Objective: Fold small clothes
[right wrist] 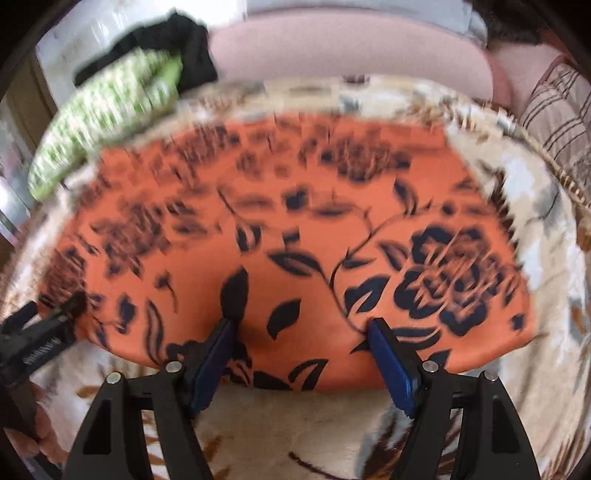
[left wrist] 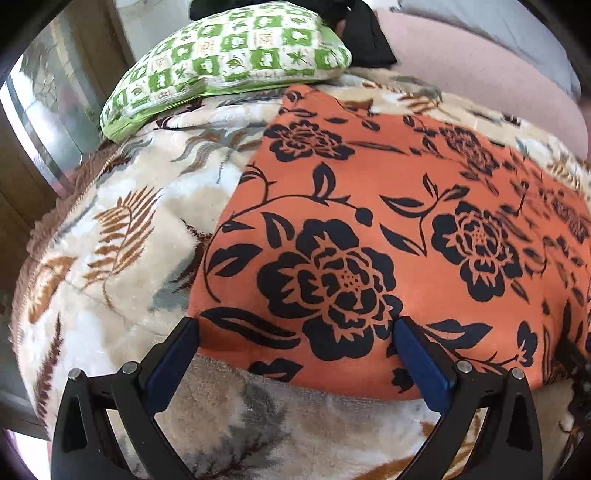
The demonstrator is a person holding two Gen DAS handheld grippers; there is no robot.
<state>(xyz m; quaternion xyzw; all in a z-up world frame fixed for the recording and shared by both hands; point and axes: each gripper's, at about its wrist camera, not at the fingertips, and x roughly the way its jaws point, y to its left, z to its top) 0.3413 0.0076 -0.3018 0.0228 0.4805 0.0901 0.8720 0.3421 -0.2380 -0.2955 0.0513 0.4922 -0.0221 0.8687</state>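
An orange cloth with black flowers (left wrist: 369,206) lies flat on a cream leaf-print blanket (left wrist: 110,229). My left gripper (left wrist: 297,325) is open, its blue-padded fingers (left wrist: 173,362) straddling the cloth's near left corner edge. In the right wrist view, which is blurred, the same cloth (right wrist: 295,236) fills the middle. My right gripper (right wrist: 303,325) is open over the cloth's near edge. The left gripper (right wrist: 40,332) shows at the far left of that view, at the cloth's corner.
A green-and-white checked pillow (left wrist: 229,55) lies at the back left with a black garment (left wrist: 365,33) behind it. A pink cushion (right wrist: 351,51) runs along the back. A striped pillow (right wrist: 557,110) is at the right. The blanket (right wrist: 303,424) continues toward me.
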